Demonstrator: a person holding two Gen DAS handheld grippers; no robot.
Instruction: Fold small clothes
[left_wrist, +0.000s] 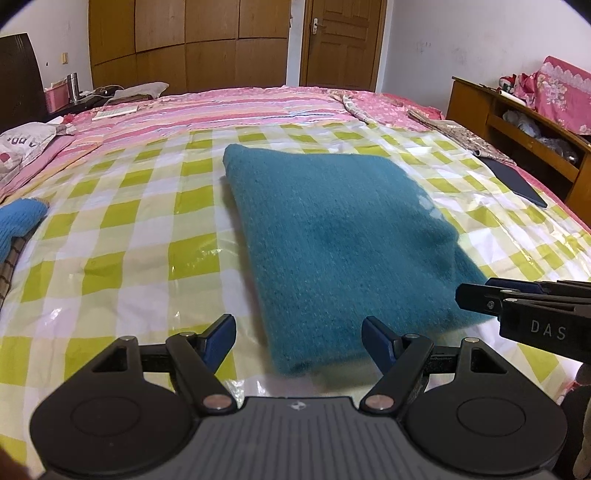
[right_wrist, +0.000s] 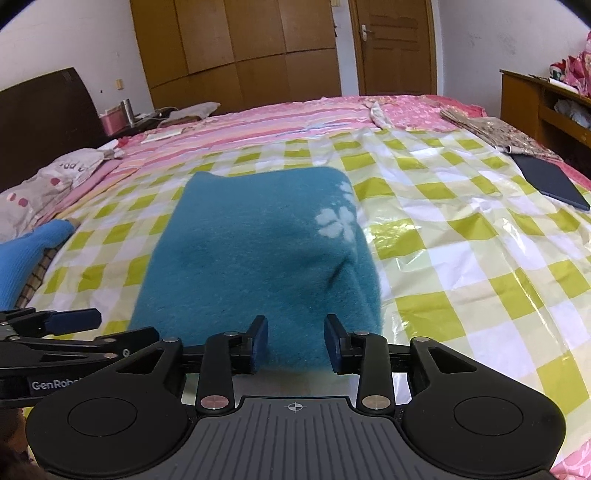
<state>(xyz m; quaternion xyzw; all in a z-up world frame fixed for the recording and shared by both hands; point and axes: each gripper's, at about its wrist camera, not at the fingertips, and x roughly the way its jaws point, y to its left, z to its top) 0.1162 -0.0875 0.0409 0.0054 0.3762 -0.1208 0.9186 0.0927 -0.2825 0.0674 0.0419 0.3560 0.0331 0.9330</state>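
Note:
A teal knitted garment (left_wrist: 332, 236) lies folded into a rectangle on the green-and-white checked plastic sheet (left_wrist: 129, 229) that covers the bed. In the right wrist view the garment (right_wrist: 251, 251) shows a white flower print near its right fold. My left gripper (left_wrist: 299, 339) is open at the garment's near left corner, with only that corner showing between its fingers. At the near edge my right gripper (right_wrist: 295, 336) is open too, its jaws partly apart and the cloth lying between the pads without being pinched. Each gripper shows in the other's view: the right gripper (left_wrist: 476, 293), the left gripper (right_wrist: 110, 328).
A light blue knitted item (right_wrist: 33, 251) lies at the sheet's left edge. A dark flat tablet-like slab (right_wrist: 550, 181) rests at the right. Pillows (right_wrist: 55, 177) and pink bedding sit behind, and a wooden shelf unit (left_wrist: 517, 122) stands at the bed's right side.

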